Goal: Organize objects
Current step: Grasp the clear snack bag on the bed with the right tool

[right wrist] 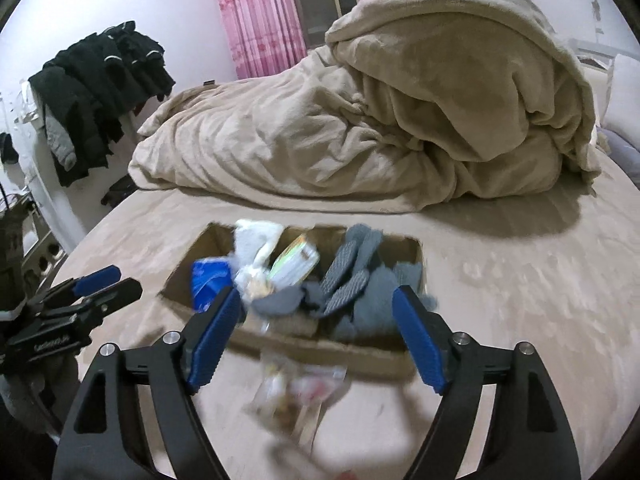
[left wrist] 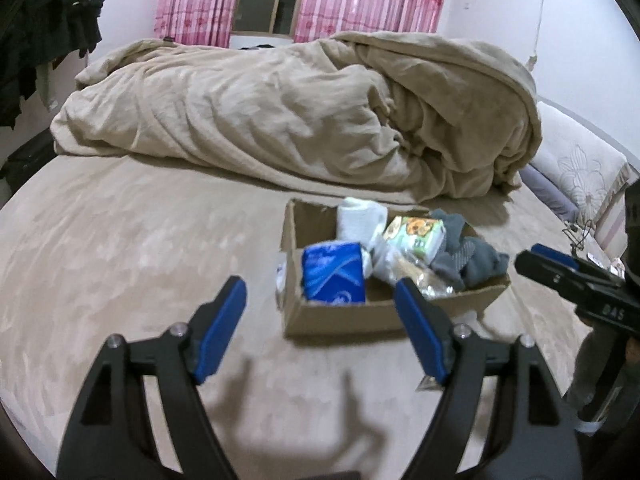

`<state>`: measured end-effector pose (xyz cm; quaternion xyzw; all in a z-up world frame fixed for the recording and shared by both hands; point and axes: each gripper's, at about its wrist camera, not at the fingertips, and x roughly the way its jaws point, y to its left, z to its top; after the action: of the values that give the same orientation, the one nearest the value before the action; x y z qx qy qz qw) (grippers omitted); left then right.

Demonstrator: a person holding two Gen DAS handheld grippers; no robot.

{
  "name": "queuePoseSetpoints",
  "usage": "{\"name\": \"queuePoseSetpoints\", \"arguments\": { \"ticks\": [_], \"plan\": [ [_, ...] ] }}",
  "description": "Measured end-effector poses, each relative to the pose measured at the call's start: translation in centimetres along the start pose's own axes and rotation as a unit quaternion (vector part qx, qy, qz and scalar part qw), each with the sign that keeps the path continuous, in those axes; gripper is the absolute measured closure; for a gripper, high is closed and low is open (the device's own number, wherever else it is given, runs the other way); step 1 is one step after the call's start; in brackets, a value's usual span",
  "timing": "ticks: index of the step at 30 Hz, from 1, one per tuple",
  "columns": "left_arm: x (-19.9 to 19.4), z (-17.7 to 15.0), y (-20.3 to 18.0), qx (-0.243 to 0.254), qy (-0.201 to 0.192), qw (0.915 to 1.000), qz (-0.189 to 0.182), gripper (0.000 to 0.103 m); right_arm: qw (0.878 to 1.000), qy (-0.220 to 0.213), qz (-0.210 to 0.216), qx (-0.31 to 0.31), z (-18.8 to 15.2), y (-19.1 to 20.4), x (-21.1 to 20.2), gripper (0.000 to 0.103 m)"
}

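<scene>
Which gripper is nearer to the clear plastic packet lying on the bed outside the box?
Right. The right gripper hangs open almost directly over the clear packet. The left gripper is off to the packet's side, open, facing the cardboard box.

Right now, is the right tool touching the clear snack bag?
Apart. Right wrist view: the right tool is open, and the clear snack bag lies on the bed between its fingers, gaps both sides.

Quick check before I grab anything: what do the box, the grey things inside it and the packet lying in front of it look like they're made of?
Box: brown corrugated cardboard by the look, matte, with raw cut edges. Grey things: soft knit fabric, probably socks; one shows a ribbed or dotted sole. Packet: seems thin clear plastic film, glossy and crinkled, though it is blurred, so its contents are unclear.
</scene>
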<state>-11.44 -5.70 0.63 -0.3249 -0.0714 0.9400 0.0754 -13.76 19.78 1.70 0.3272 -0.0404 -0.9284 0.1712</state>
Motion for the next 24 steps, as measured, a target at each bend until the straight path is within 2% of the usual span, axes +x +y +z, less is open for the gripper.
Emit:
{"name": "queuePoseSetpoints", "arguments": {
  "ticks": [3, 10, 18, 24],
  "plan": [
    [0.1, -1.5, -0.2, -0.002, 0.005, 0.9999, 0.015, 0.025, 1.0, 0.008, 0.01, -0.002, -1.3, 0.3, -0.6, 0.022],
    [0.8, -4.7, -1.5, 0.015, 0.03, 0.9994, 0.008, 0.025, 0.999, 0.034, 0.022, -0.021, -4.0, 1.7, -0.4, 0.022],
    [2.2, -6.9, -3.3, 0.037, 0.065, 0.9971, -0.011, 0.025, 0.996, 0.082, 0.028, -0.025, -6.4, 2.1, 2.5, 0.022],
    [3.5, -7.7, -3.5, 0.045, 0.079, 0.9958, -0.008, 0.025, 0.995, 0.095, 0.028, -0.016, -7.2, 1.4, 4.5, 0.022]
  ]
}}
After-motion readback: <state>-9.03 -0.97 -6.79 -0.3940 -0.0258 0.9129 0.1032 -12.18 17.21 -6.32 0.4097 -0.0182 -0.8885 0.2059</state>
